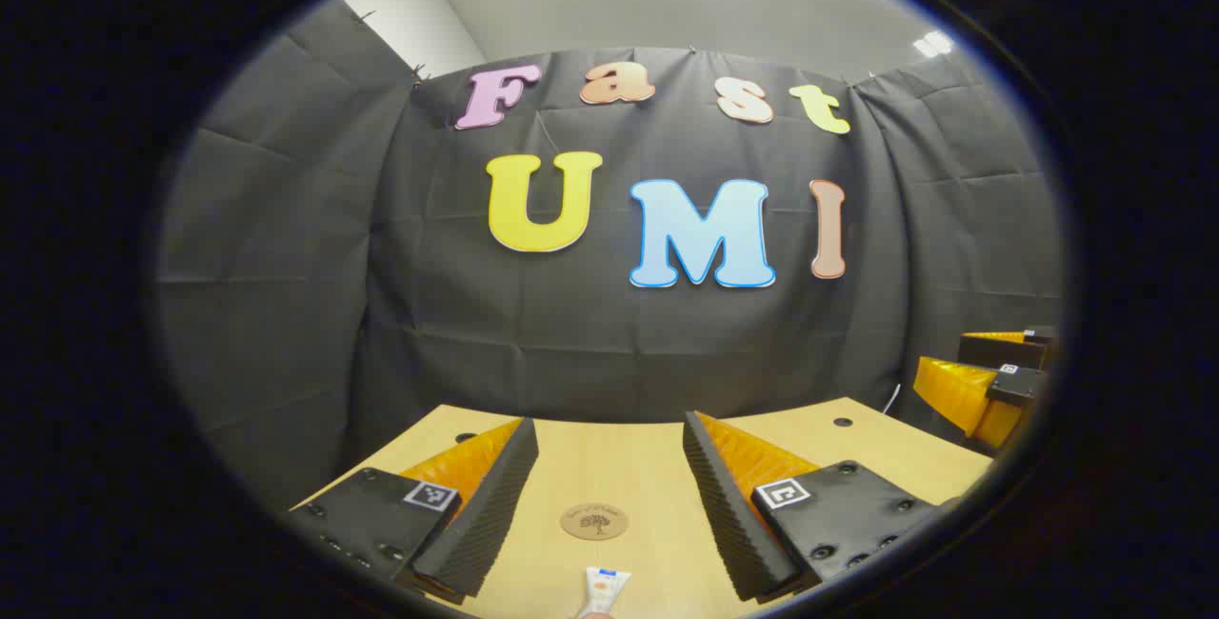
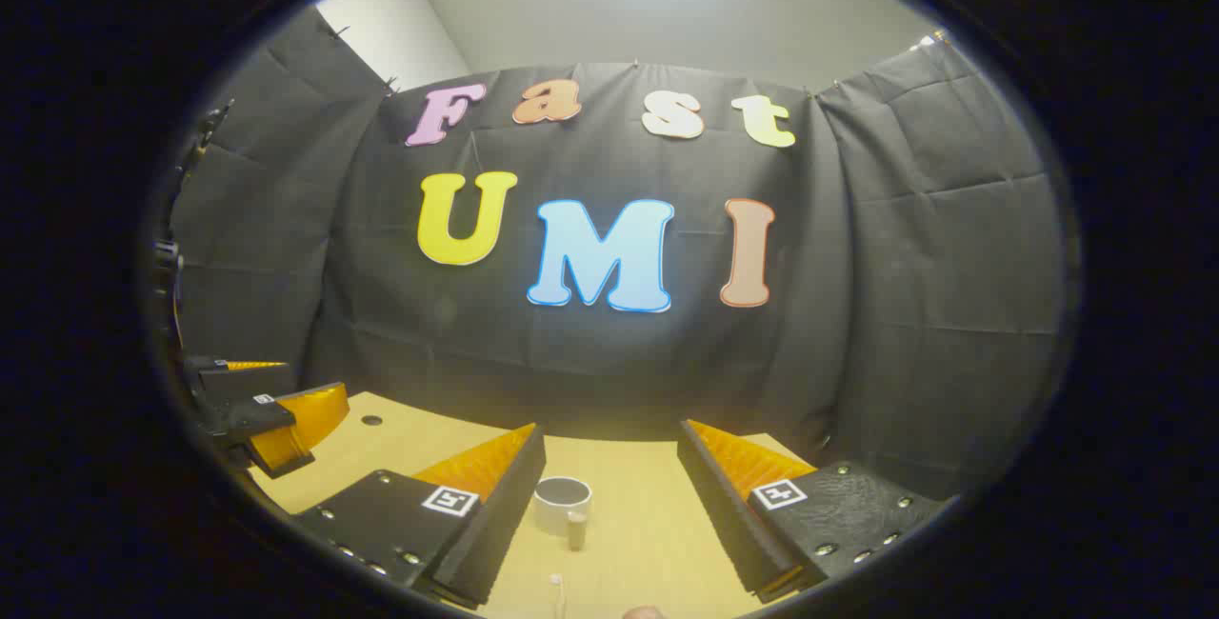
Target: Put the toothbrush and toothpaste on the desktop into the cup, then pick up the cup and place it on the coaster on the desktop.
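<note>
In the left gripper view, my left gripper (image 1: 609,467) stands open above the wooden desktop (image 1: 619,448). A round brown coaster (image 1: 594,521) lies between its fingers, farther off. The white end of the toothpaste tube (image 1: 604,592) pokes in at the bottom edge. In the right gripper view, my right gripper (image 2: 609,467) is open too, with a white cup (image 2: 561,504) upright on the desktop (image 2: 629,524) between its fingers. A thin white tip, probably the toothbrush (image 2: 556,586), lies near the bottom. Each gripper also appears in the other's view: the right gripper (image 1: 990,381), the left gripper (image 2: 262,414).
Black cloth walls close the booth behind the desktop. Small dark holes sit in the desktop near its far corners (image 1: 842,422) (image 2: 371,420). A stand with black gear rises at the left edge of the right gripper view (image 2: 176,248).
</note>
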A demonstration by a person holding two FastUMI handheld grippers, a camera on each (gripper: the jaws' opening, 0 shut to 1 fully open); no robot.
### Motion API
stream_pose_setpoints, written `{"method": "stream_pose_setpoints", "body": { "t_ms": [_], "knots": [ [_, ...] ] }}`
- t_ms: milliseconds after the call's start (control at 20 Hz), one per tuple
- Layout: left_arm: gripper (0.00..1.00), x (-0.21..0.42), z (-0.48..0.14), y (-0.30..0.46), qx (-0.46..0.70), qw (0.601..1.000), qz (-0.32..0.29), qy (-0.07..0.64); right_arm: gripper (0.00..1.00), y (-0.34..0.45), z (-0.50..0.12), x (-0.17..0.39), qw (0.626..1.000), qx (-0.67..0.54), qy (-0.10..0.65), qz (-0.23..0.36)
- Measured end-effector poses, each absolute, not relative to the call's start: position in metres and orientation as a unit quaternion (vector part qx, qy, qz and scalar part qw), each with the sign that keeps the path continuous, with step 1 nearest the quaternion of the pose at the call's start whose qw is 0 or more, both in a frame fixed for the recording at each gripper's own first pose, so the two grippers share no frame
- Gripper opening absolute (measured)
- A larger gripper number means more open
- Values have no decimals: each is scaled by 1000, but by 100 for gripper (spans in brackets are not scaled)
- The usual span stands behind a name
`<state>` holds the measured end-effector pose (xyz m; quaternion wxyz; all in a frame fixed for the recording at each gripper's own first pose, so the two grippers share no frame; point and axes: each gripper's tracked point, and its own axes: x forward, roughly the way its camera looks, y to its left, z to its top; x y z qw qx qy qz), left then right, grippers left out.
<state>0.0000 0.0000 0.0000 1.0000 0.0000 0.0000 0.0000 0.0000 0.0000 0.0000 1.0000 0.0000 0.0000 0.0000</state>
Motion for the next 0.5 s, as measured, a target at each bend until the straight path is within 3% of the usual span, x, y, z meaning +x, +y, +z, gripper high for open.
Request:
{"method": "stream_pose_setpoints", "body": {
  "t_ms": [150,200,500],
  "knots": [
    [97,6,-2,-2,3,1000,0,4,85,1,0,3,1000,2,3,2],
    [97,7,-2,-3,2,1000,0,5,89,0,-3,4,1000,1,6,2],
    [97,14,-11,-6,-2,1000,1,18,89,0,-11,8,1000,4,20,9]
  ]
}}
